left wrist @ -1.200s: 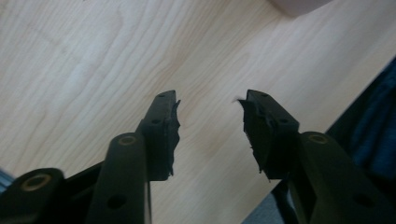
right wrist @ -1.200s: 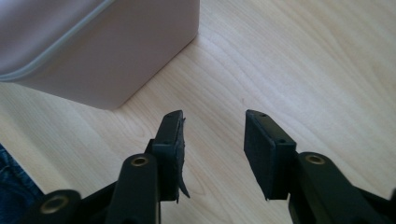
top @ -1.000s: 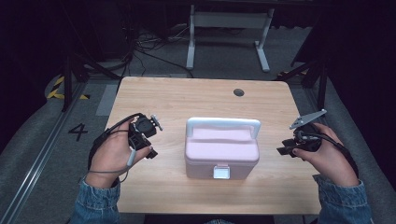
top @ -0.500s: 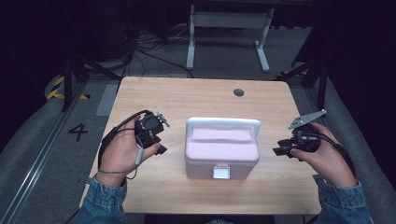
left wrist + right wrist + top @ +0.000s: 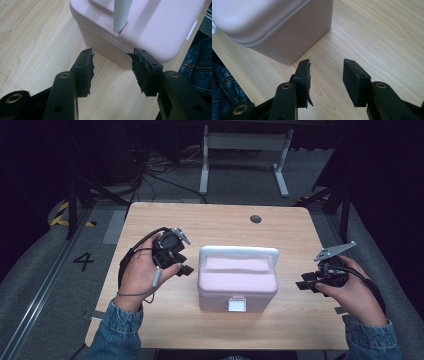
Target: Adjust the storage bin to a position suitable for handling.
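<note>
With the pink box [image 5: 237,280] at the table's [image 5: 210,220] near centre and both the left gripper [image 5: 112,68] and right gripper [image 5: 325,80] spread empty beside it, an off-centre squeeze could skid it.

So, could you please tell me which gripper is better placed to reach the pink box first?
Probably the left gripper: its open jaws sit just beside the pink box, level with the handle. The right gripper, also open, is farther off.

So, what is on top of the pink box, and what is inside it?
On the box lies a white handle, folded over the closed lid. The inside is covered, so the contents cannot be seen.
</note>
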{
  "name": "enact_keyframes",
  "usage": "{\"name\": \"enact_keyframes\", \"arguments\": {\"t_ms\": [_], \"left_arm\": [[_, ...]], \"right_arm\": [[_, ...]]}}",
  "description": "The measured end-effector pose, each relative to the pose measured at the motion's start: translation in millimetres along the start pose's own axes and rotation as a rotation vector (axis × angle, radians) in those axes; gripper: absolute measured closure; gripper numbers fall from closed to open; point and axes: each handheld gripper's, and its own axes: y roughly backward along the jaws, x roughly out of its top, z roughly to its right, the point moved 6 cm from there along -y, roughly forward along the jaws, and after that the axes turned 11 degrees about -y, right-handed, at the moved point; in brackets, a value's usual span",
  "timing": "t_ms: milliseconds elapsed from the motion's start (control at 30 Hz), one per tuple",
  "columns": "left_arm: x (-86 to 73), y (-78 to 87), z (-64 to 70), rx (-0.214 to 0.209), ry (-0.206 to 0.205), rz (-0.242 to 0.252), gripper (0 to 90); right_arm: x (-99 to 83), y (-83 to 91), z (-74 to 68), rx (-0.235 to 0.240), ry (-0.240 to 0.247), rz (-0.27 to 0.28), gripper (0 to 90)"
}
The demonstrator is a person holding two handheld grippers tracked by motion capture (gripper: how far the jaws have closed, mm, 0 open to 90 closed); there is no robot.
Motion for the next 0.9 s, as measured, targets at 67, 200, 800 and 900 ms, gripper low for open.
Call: {"name": "enact_keyframes", "arguments": {"t_ms": [67,200,800,900], "left_arm": [[4.9,-1.0,-0.2,0.005,-0.006,0.006,50.9],[15.7,-5.9,-2.6,0.010,-0.008,-0.006,55.8],[54.1,-22.3,-0.4,0.133,-0.089,-0.024,55.8],[58.6,-21.7,-1.5,0.159,-0.102,-0.022,62.9]], "right_arm": [[-1.9,0.6,0.9,-0.006,-0.001,0.002,58.2],[-4.8,1.4,0.9,-0.006,-0.007,-0.002,58.1],[-15.3,3.6,4.8,-0.015,-0.030,-0.002,57.1],[-16.4,2.9,4.5,-0.013,-0.033,-0.003,56.6]]}}
